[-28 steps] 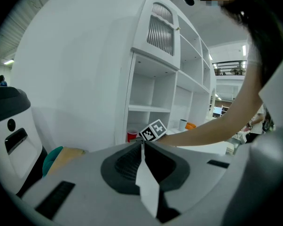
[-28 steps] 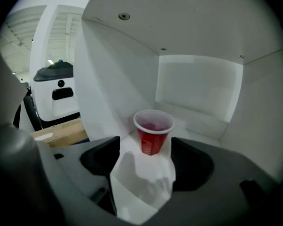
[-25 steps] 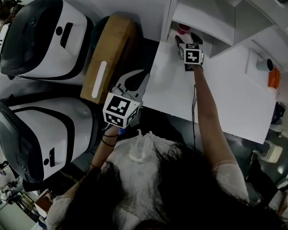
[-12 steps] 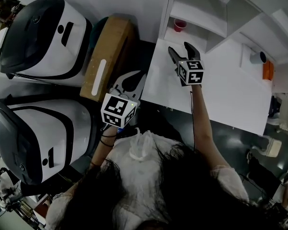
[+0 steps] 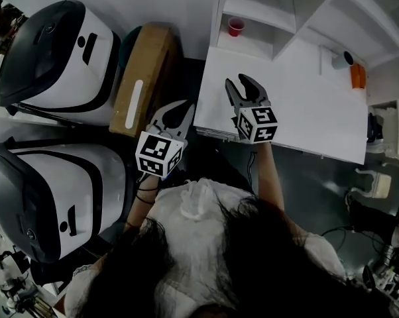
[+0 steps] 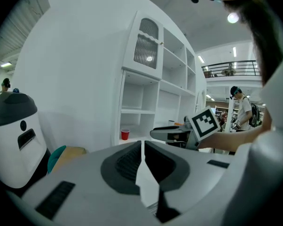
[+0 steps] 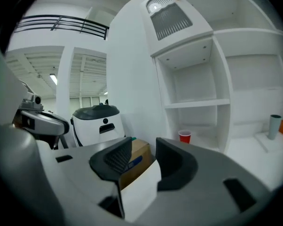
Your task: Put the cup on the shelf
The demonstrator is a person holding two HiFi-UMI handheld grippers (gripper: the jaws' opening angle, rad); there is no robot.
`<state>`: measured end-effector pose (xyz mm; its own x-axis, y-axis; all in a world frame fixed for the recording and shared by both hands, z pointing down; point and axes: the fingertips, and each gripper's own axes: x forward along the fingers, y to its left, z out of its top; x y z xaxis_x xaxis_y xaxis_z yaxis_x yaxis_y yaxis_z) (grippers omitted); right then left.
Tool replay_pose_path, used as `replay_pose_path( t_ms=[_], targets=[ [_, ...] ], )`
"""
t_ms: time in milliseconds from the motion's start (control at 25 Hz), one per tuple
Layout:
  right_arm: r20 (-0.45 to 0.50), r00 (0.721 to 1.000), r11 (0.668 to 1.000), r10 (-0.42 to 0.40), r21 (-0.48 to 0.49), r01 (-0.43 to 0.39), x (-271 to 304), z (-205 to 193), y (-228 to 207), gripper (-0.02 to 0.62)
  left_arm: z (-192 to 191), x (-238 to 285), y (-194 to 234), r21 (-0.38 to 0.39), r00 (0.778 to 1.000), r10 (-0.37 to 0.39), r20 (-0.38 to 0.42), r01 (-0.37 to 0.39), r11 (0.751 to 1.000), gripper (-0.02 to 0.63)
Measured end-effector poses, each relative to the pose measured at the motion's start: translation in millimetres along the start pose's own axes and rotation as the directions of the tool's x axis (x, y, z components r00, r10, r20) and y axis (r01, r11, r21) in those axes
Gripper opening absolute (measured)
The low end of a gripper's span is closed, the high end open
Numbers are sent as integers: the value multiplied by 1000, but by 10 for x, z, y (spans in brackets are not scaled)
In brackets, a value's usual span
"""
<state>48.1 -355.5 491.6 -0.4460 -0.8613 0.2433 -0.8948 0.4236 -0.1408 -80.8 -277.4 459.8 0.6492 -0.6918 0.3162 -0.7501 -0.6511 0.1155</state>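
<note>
The red cup stands upright in the lowest niche of the white shelf unit, alone and untouched. It also shows small in the left gripper view and the right gripper view. My right gripper hovers over the near part of the white table, well back from the cup. Its jaws are closing, with a gap still between them and nothing in it. My left gripper hangs left of the table, its jaws shut together and empty.
A cardboard box stands between the table and two large white-and-black machines. A grey cylinder and an orange object sit at the table's far right by the shelf.
My right gripper has drawn back from the shelf niche toward me, leaving the red cup standing there, and its jaws have narrowed. The left gripper has barely moved.
</note>
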Motion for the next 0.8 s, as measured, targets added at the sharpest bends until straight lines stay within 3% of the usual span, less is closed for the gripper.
replay_pose_path(
  t_ms=[360, 800],
  targets=[
    [74, 997, 1000, -6, 11, 5, -731, 123, 628, 121, -27, -439, -248, 4, 998, -26, 59, 25, 1000, 29],
    [54, 998, 1000, -13, 8, 12, -1406, -87, 1198, 101, -350, -828, -554, -56, 995, -72, 66, 76, 996, 29]
  ],
)
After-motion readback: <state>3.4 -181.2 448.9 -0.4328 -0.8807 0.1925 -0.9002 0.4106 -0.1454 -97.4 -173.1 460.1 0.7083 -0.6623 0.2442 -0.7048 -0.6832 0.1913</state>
